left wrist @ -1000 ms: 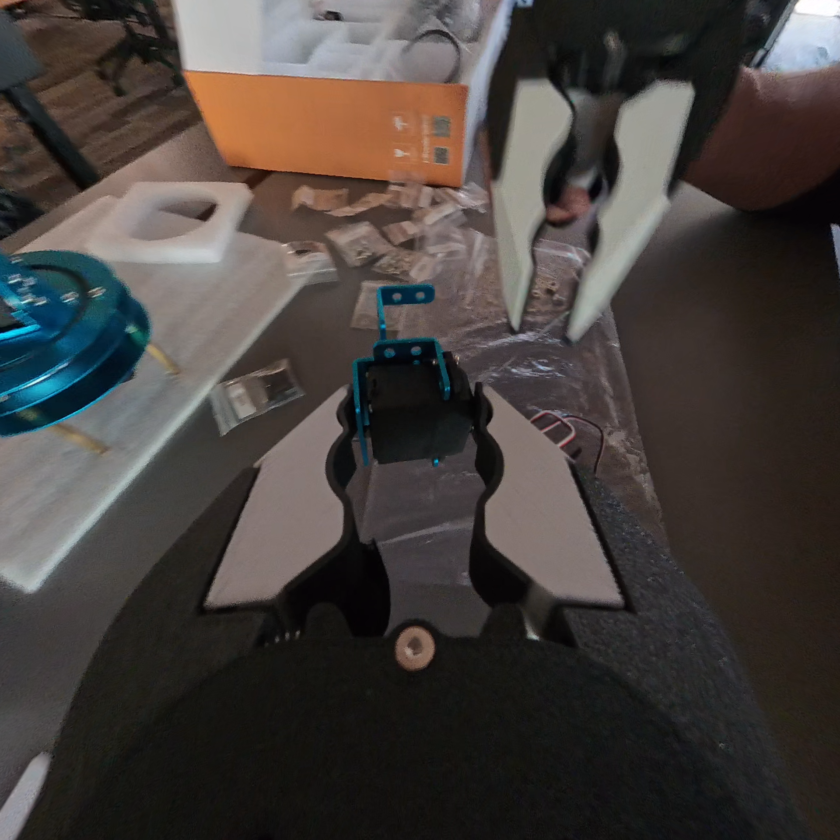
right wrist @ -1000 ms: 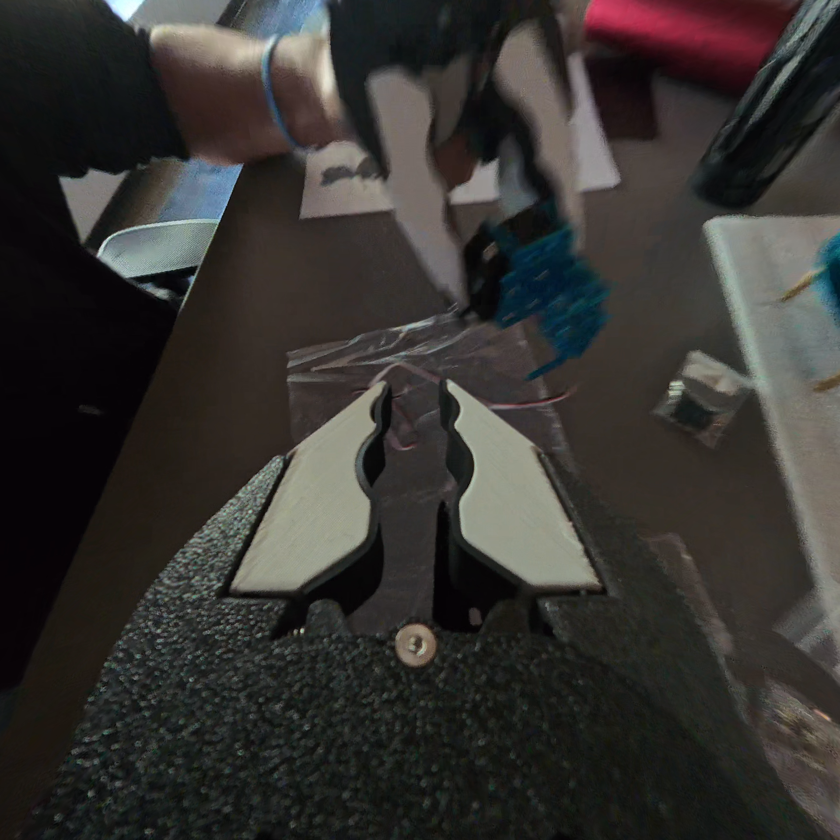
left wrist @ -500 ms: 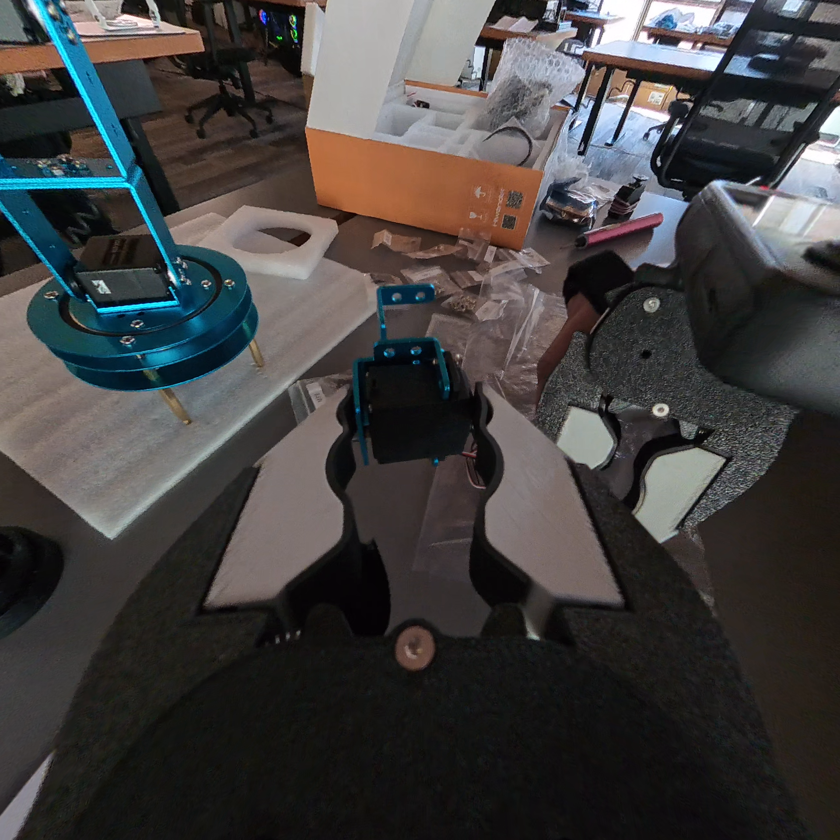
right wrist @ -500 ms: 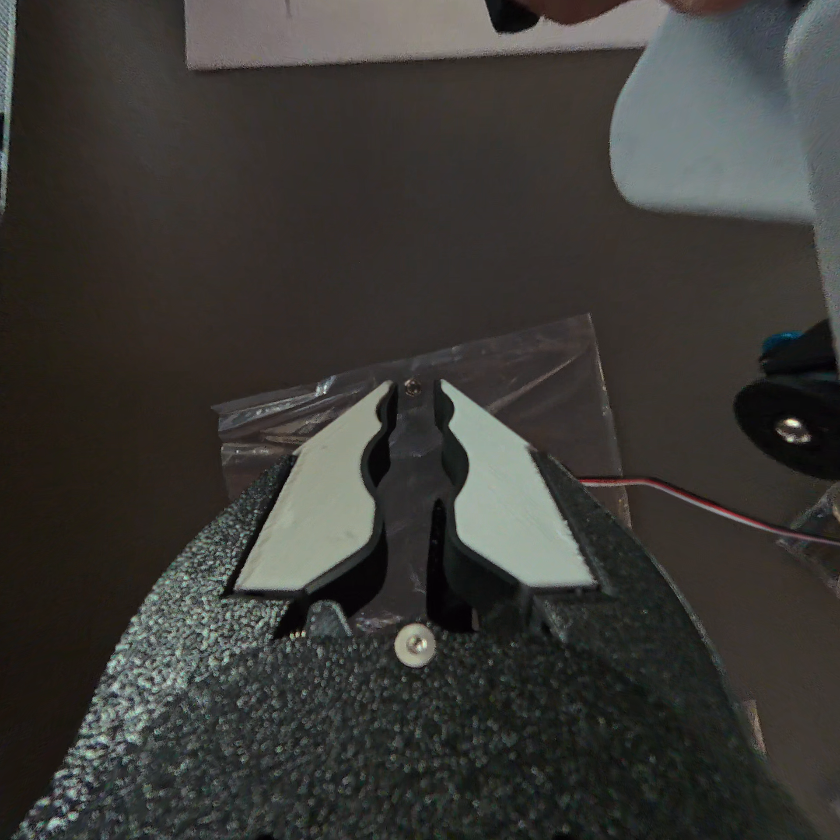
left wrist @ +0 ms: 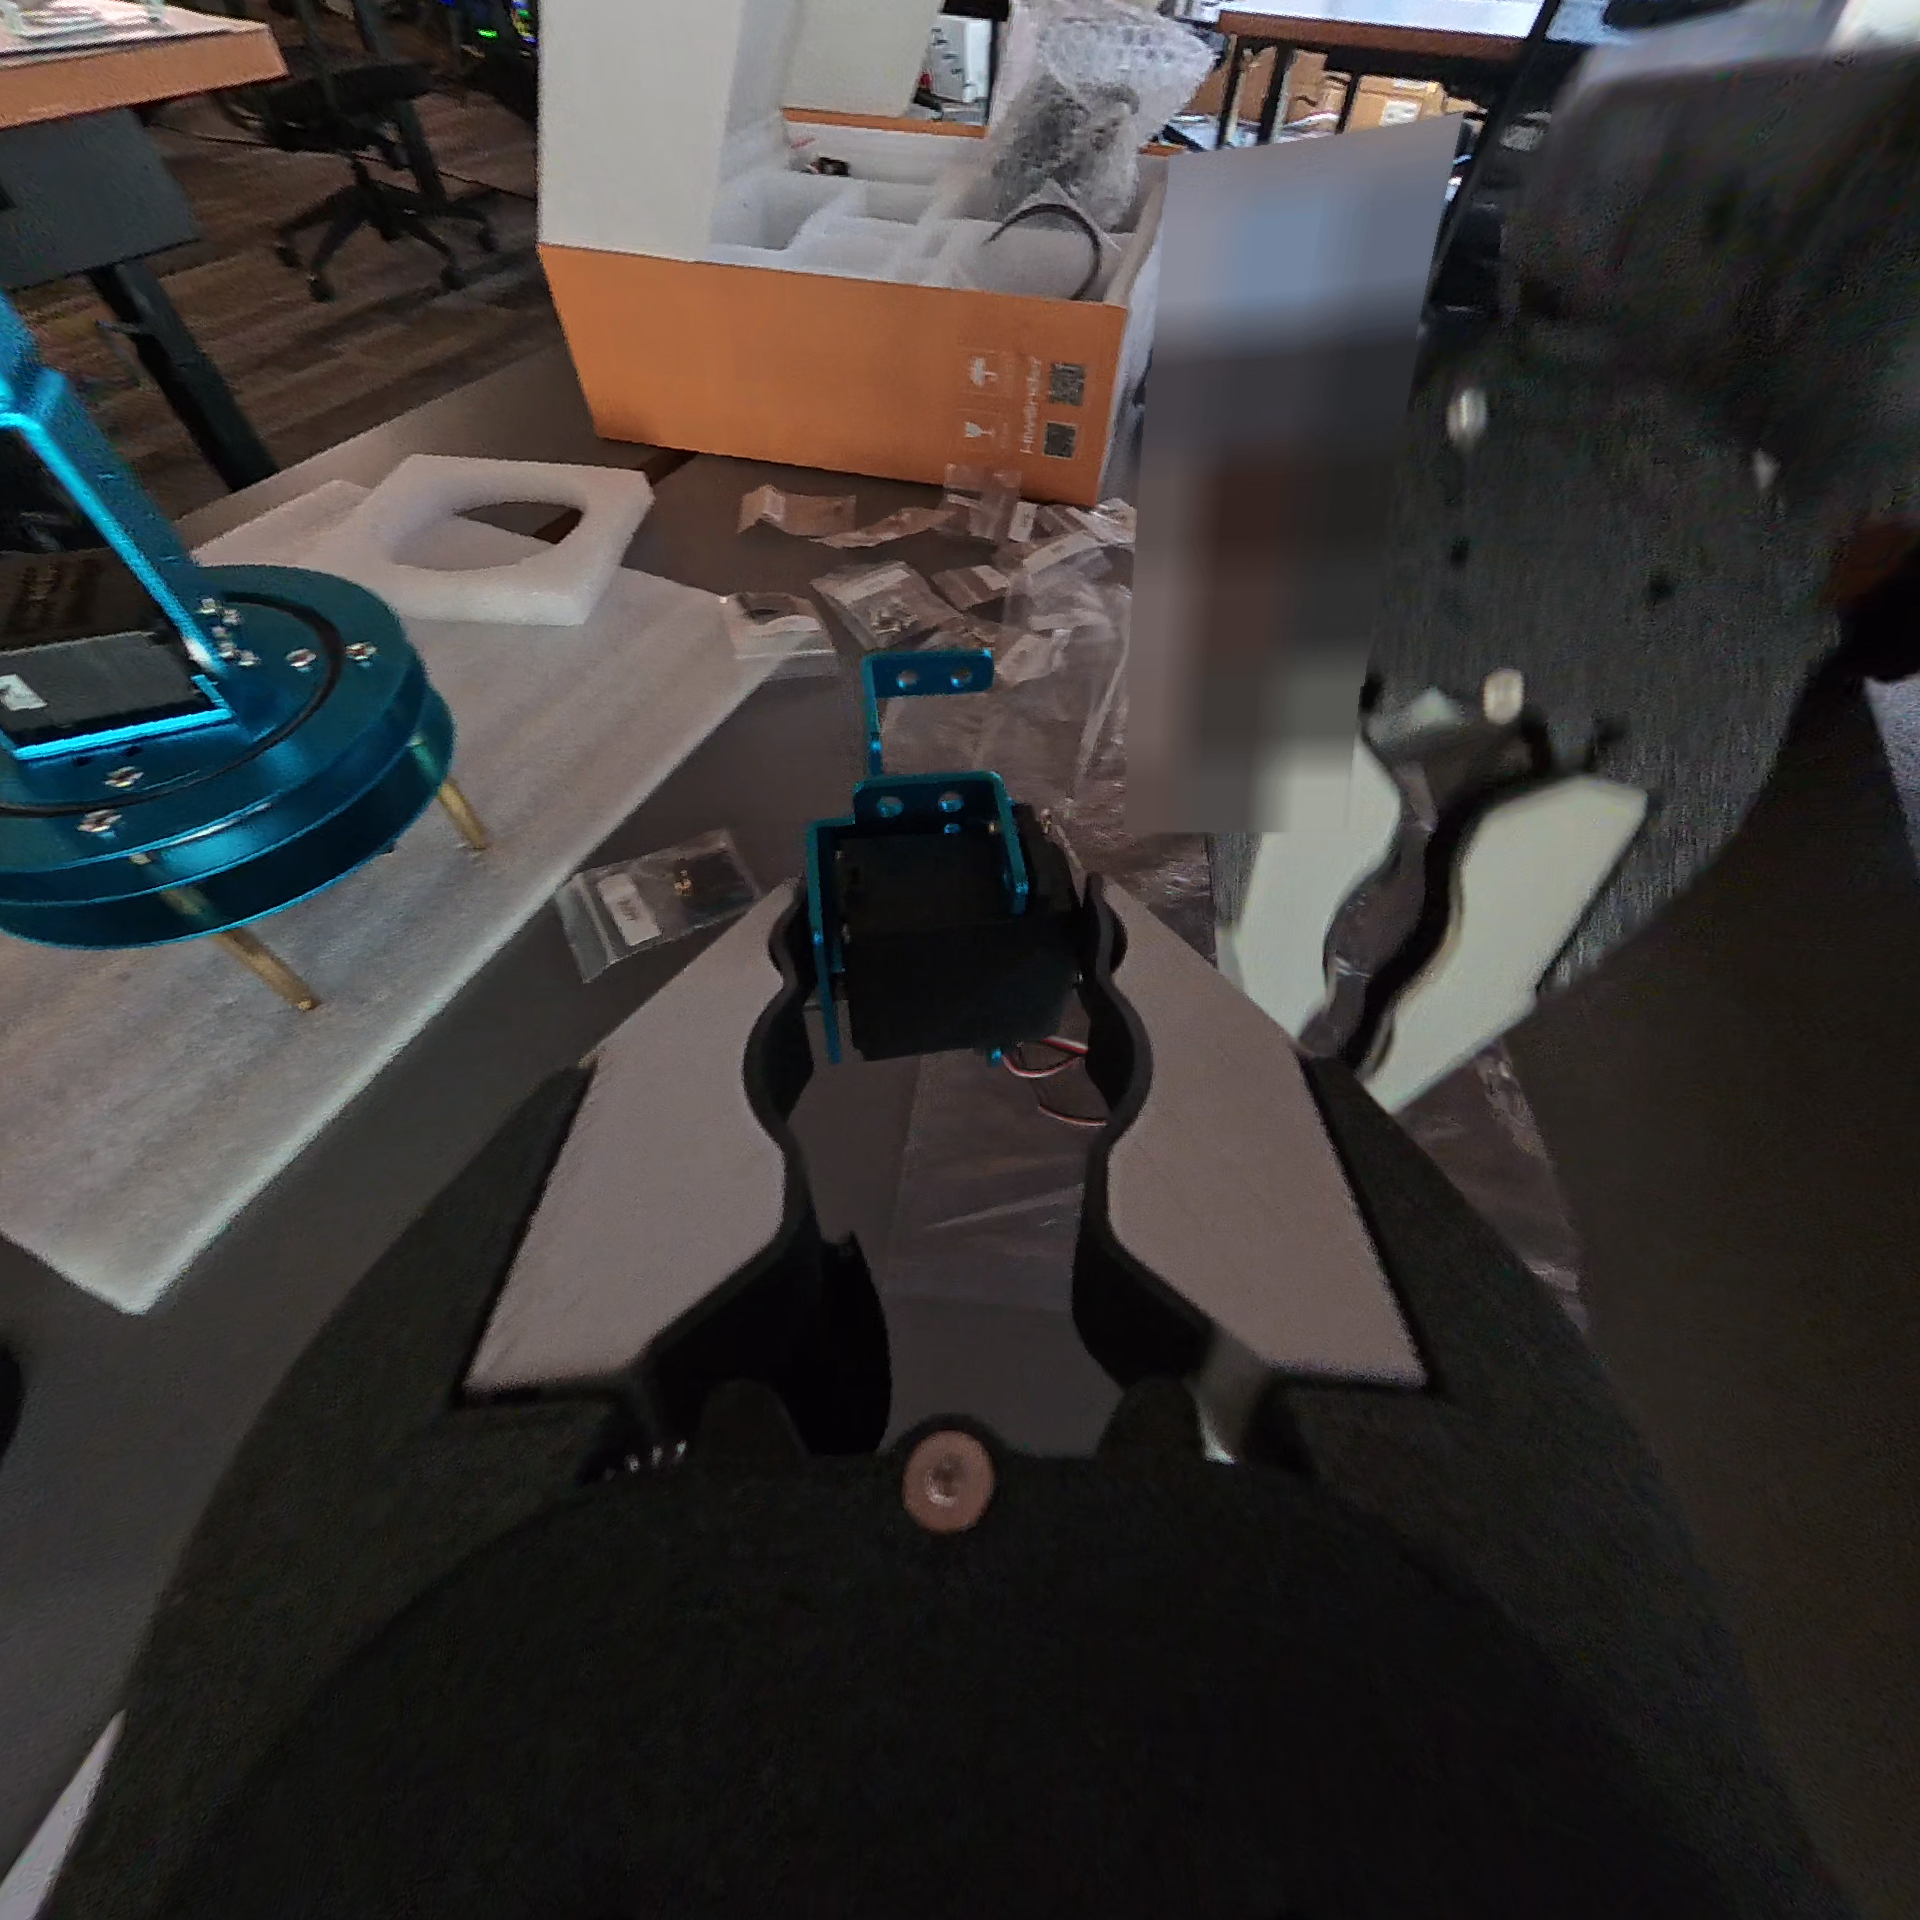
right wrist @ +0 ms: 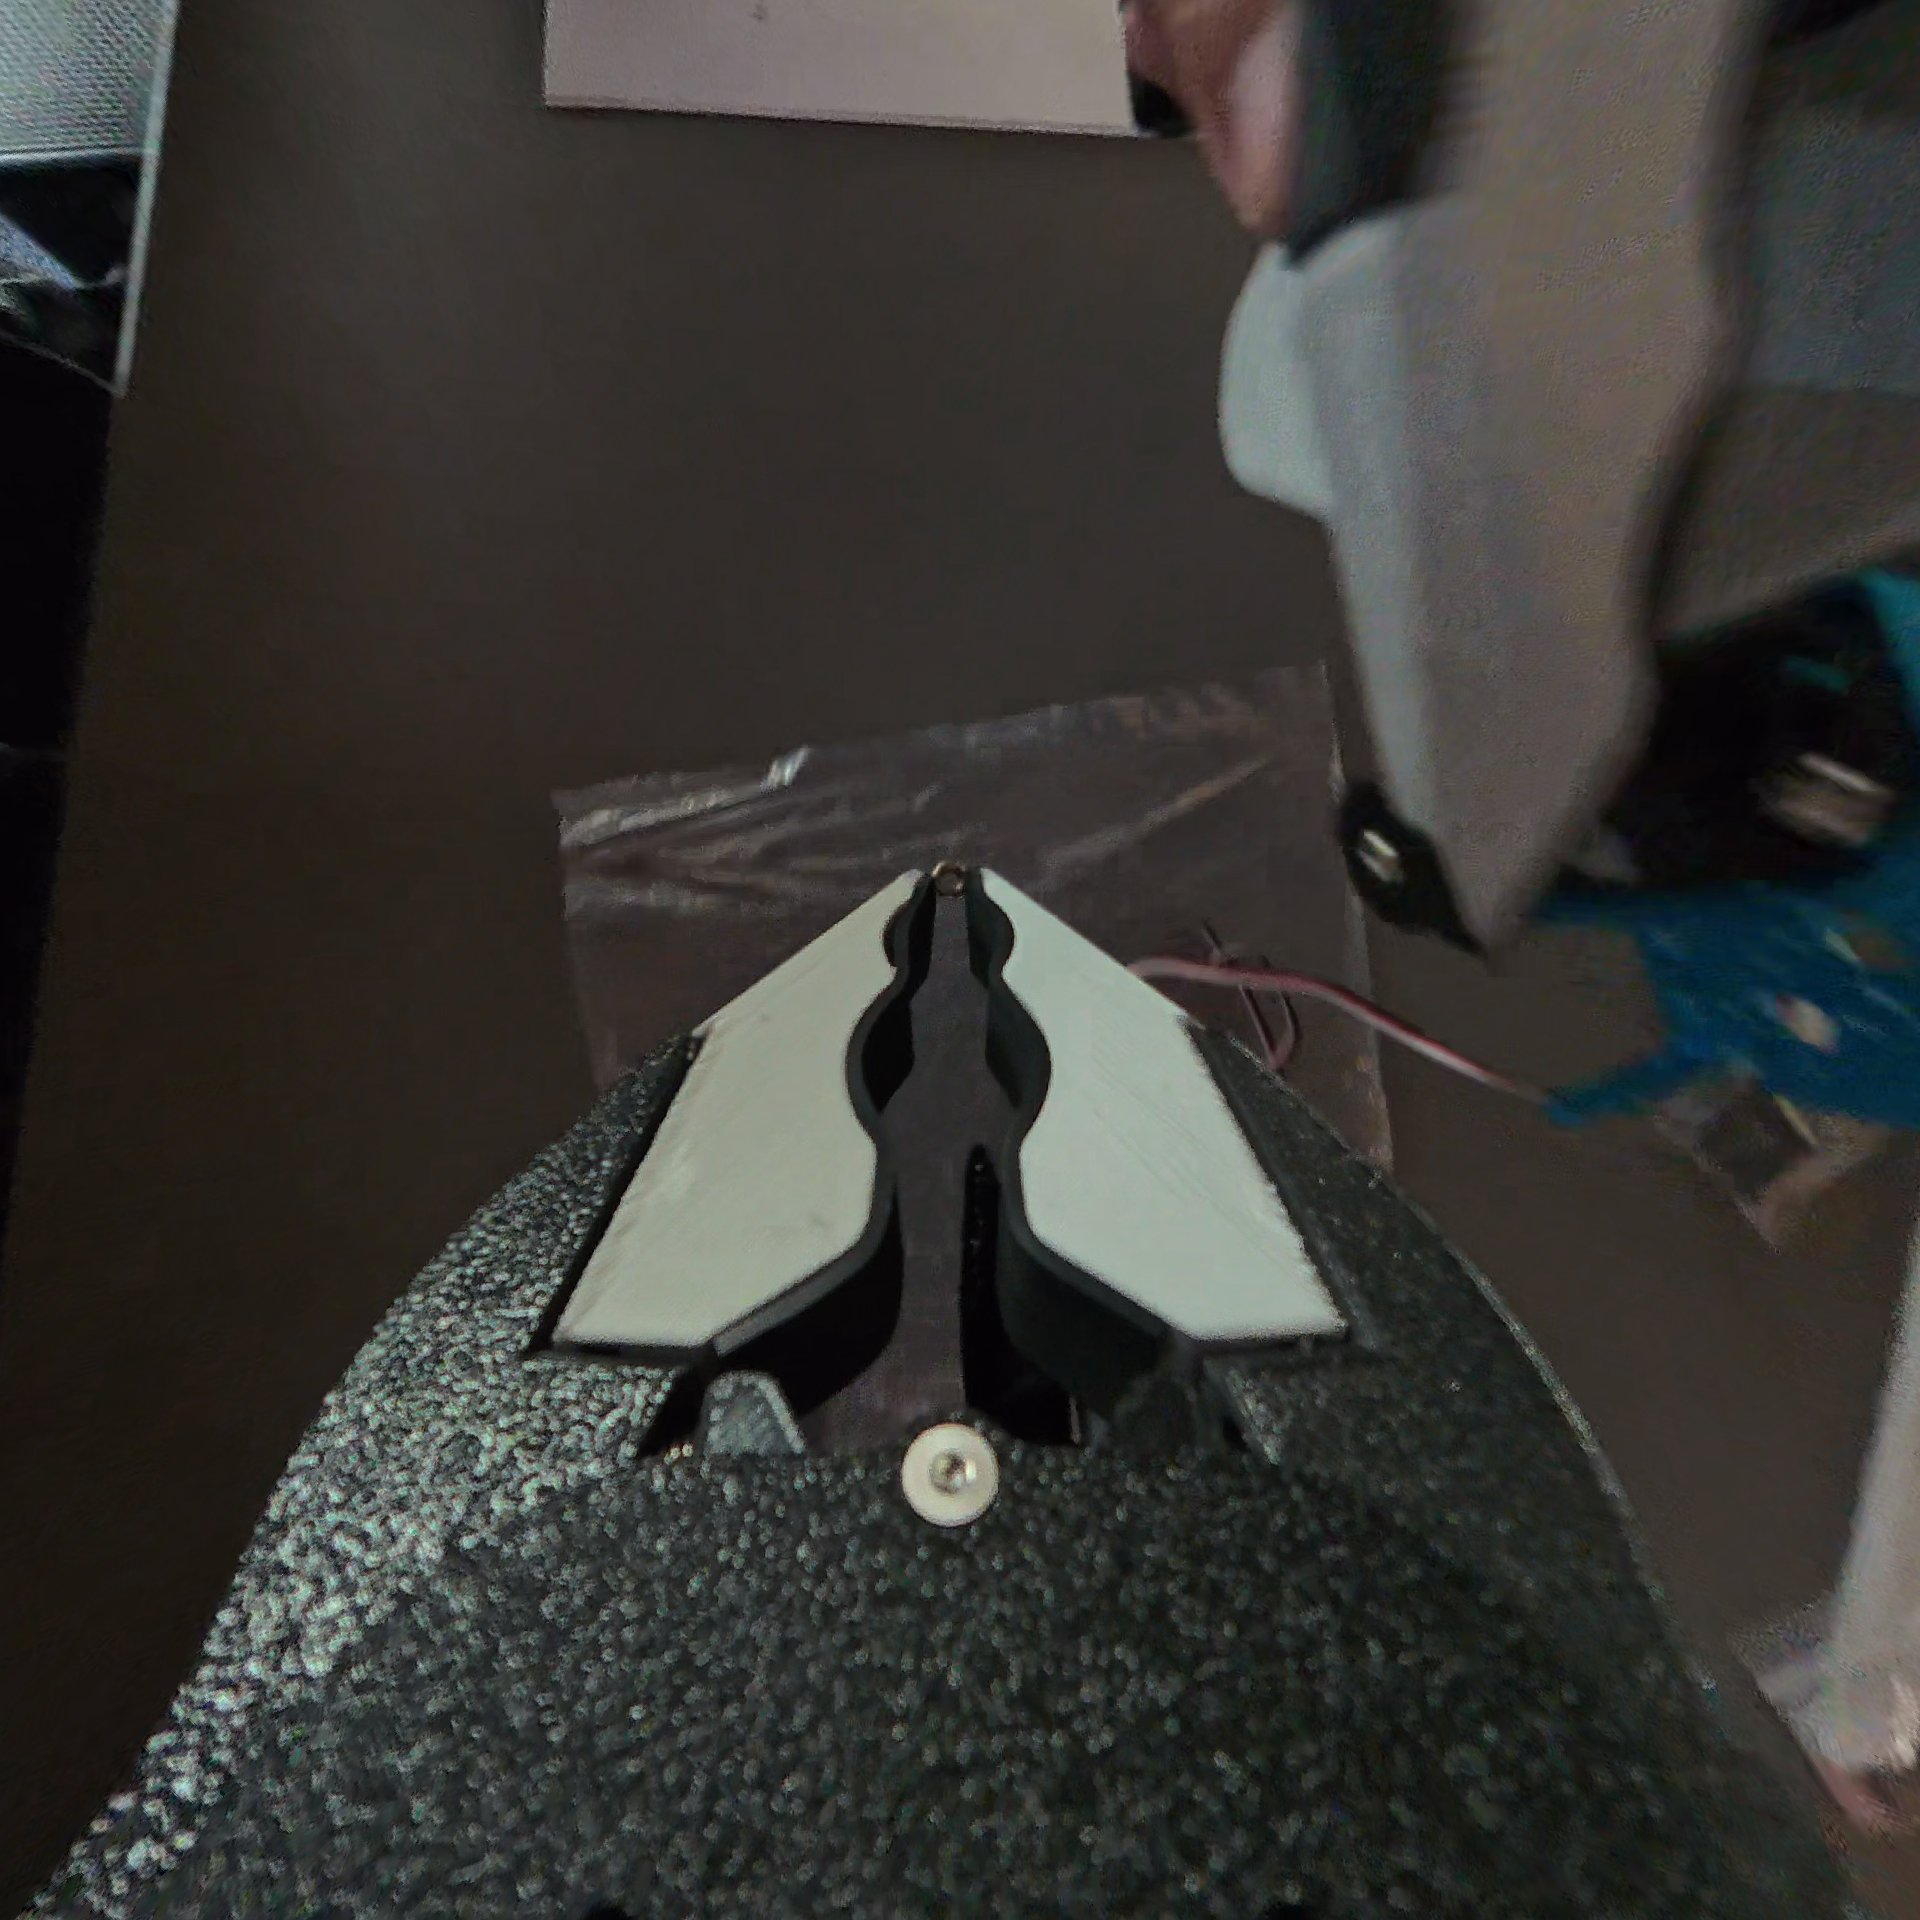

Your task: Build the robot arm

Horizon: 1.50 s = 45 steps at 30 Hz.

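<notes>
Gripping a black servo [left wrist: 951, 961], left tongs [left wrist: 948, 914]; right tongs [right wrist: 948, 881] pinching a tiny screw [right wrist: 949, 881].

The right gripper [right wrist: 948, 881] has narrowed its fingers around a tiny screw [right wrist: 950, 882] over the clear bag [right wrist: 1091, 831], and has swung in beside the left gripper [left wrist: 940, 935], blurred and nearer than before.

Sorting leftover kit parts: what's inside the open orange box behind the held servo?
The orange box shows white foam compartments, a black cable loop and a bubble-wrapped bundle. The compartment bottoms are hidden by its front wall.
</notes>
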### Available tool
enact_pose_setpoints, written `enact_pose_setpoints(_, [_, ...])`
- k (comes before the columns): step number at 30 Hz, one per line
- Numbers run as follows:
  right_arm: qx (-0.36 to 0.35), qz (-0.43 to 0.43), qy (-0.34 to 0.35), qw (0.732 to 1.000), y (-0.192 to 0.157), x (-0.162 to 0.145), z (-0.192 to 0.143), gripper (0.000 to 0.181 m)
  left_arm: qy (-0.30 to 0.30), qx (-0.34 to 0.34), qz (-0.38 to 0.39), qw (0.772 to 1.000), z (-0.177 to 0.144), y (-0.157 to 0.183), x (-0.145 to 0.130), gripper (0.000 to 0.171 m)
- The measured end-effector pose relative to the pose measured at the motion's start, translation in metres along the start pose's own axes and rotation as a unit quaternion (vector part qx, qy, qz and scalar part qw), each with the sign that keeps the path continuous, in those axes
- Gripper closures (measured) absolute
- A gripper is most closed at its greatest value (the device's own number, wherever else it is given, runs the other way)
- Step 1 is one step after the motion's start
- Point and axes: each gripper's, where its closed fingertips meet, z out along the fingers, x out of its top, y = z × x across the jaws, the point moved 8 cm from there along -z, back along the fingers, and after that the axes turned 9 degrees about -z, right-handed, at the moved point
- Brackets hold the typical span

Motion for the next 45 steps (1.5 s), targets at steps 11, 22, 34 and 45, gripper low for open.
enact_pose_setpoints(11, [0.082, 0.043, 0.082, 0.992, -0.008, -0.069, -0.075, 0.177, -0.106, -0.03, 0.308, 0.945, 0.041, 0.075, -0.053, 0.121])
enact_pose_setpoints(22, [0.112, 0.044, -0.037, 0.992, -0.012, -0.097, -0.032, 0.178, -0.083, -0.051, 0.24, 0.966, 0.042, 0.071, -0.049, 0.121])
enact_pose_setpoints(34, [0.0, 0.047, 0.147, 0.988, 0.006, -0.067, -0.051, 0.131, -0.115, -0.115, 0.099, 0.982, 0.039, 0.058, -0.052, 0.121])
enact_pose_setpoints(45, [-0.009, 0.086, 0.153, 0.984, 0.003, -0.055, -0.038, 0.16, -0.035, -0.12, 0.074, 0.989, -0.003, 0.065, -0.043, 0.137])
